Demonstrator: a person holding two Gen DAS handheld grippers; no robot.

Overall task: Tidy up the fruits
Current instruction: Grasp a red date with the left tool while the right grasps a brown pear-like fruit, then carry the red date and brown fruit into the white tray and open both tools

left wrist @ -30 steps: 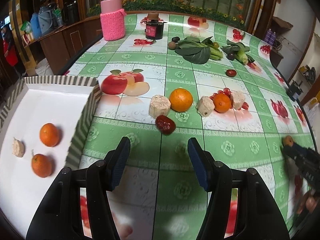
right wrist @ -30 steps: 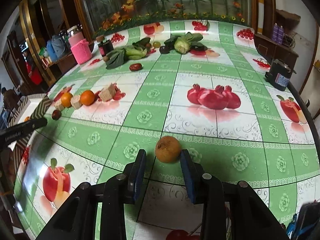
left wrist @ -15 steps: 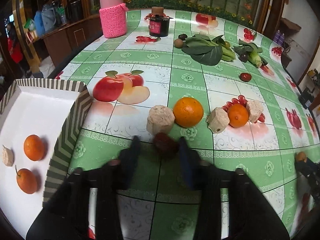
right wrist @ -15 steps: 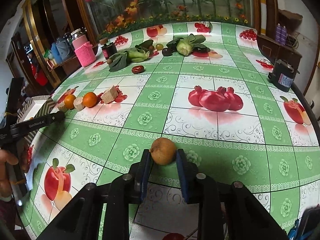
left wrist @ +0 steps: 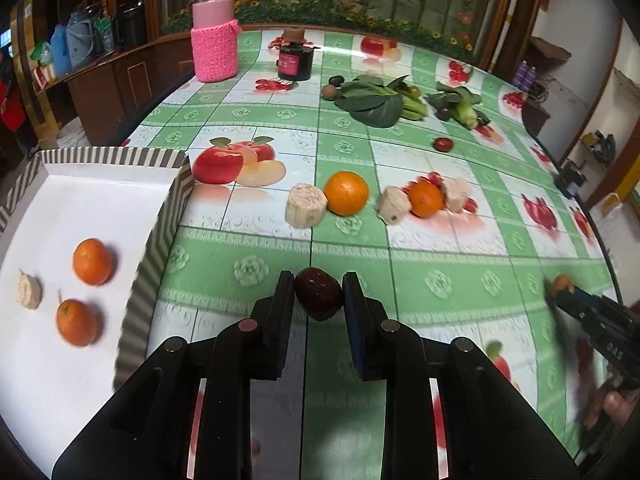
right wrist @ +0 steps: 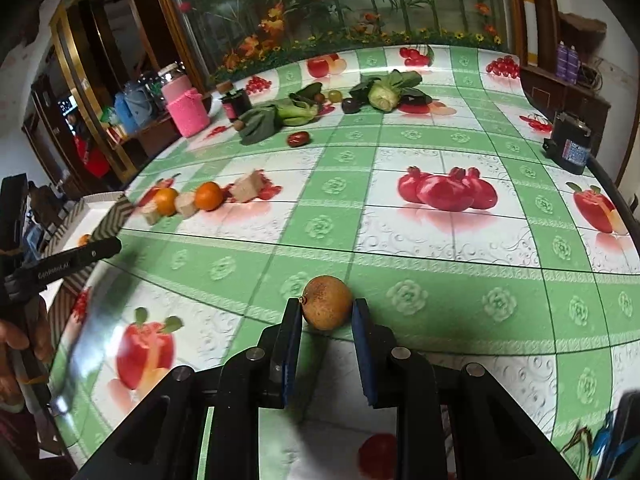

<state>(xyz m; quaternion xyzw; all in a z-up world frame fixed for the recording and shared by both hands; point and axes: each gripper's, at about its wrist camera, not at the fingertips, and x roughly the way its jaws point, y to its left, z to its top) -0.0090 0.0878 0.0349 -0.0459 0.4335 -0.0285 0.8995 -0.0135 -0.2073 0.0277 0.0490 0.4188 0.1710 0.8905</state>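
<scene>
Risk: both fruits are round and could slip out of a narrow pinch. The left gripper (left wrist: 319,298) clamps a dark red date (left wrist: 319,299) just right of the striped tray (left wrist: 160,236); the right gripper (right wrist: 327,312), farther right of the tray, clamps a brown fruit (right wrist: 327,307), above the tabletop (right wrist: 440,256).

Left gripper (left wrist: 319,300) and right gripper (right wrist: 327,312) each have fingers closed on a fruit.

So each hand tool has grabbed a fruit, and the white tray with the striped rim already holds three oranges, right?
Not quite. The left wrist view shows the tray holding two oranges plus a pale chunk, not three oranges. The rest holds: the left gripper grips a dark red fruit, the right gripper a brown one.
</scene>
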